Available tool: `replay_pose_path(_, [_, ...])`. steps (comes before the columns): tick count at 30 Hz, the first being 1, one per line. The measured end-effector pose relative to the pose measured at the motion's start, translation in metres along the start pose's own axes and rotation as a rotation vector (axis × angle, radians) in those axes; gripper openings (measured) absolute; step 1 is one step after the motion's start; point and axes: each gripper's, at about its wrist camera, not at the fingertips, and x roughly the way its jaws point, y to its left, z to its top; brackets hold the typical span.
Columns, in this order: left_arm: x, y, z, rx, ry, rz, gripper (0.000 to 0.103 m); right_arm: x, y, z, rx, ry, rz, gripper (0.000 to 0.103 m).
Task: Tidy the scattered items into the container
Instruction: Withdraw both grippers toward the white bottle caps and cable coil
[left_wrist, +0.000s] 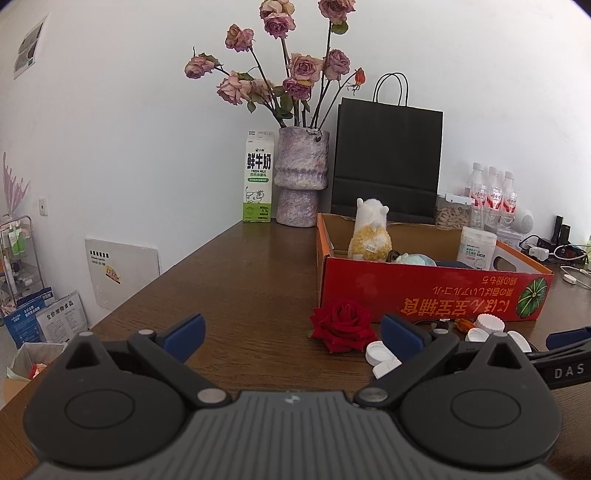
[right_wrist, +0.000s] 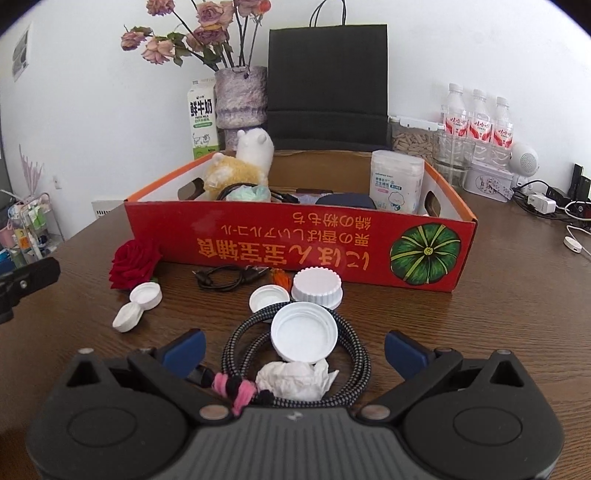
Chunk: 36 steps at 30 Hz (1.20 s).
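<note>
- The right gripper (right_wrist: 293, 347) has its blue-padded fingers spread wide apart and holds nothing. Its wrist view alone shows what lies between them: a coil of braided cable (right_wrist: 356, 363), a crumpled white tissue (right_wrist: 293, 380), a pink-and-black tuft (right_wrist: 240, 391), and an upturned white cap (right_wrist: 303, 334) resting on the coil.
- The left gripper (left_wrist: 293, 332) is likewise spread apart and empty, with bare wooden table (left_wrist: 240, 295) between its fingers.
- Just beyond the right gripper, its view shows a ridged white lid (right_wrist: 317, 288) with a smaller white cap (right_wrist: 269, 298) touching it, a thin black cord (right_wrist: 229, 278), a small orange item by the lid, too small to tell, and farther left an open white twin-cup case (right_wrist: 136, 306).
- The left view hides most of that behind its right finger; only the white case (left_wrist: 380, 356) and a few caps show.
- A red rose (left_wrist: 341, 325) lies on the table near the left front corner of the red cardboard box (left_wrist: 424, 291), seen in both views.
- Inside the box stand a plush alpaca (right_wrist: 251, 162) and a white tub (right_wrist: 397, 184); the right view also reveals a dark pouch (right_wrist: 345, 202) and cables there.
- Behind the box: milk carton (left_wrist: 258, 177), vase of faded roses (left_wrist: 301, 177), black paper bag (left_wrist: 386, 162), and water bottles (right_wrist: 476, 118).
</note>
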Motion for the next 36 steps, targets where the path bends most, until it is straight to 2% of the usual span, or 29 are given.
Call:
replay_pose_path(3, [0.002, -0.001, 0.0, 0.003, 0.01, 0.002, 0.103, 0.012, -0.001, 0.001, 0.012, 0.055, -0.021, 0.103])
replay_pose_path(7, [0.007, 0.001, 0.001, -0.006, 0.042, 0.005, 0.103, 0.011, 0.001, -0.005, -0.015, 0.05, -0.024, 0.102])
replay_pose_path(11, [0.01, 0.004, 0.001, -0.026, 0.062, 0.009, 0.103, 0.005, 0.0, -0.007, -0.023, 0.03, -0.012, 0.091])
replay_pose_path(15, [0.01, 0.005, 0.0, -0.028, 0.064, 0.016, 0.103, 0.003, -0.001, -0.008, -0.025, 0.014, -0.003, 0.09])
replay_pose_path(30, [0.011, -0.004, 0.001, 0.028, 0.072, 0.054, 0.103, -0.033, -0.012, -0.013, -0.047, -0.195, 0.004, 0.089])
replay_pose_path(36, [0.011, -0.014, 0.0, 0.047, 0.078, 0.031, 0.103, -0.039, -0.028, -0.014, -0.014, -0.23, -0.008, 0.089])
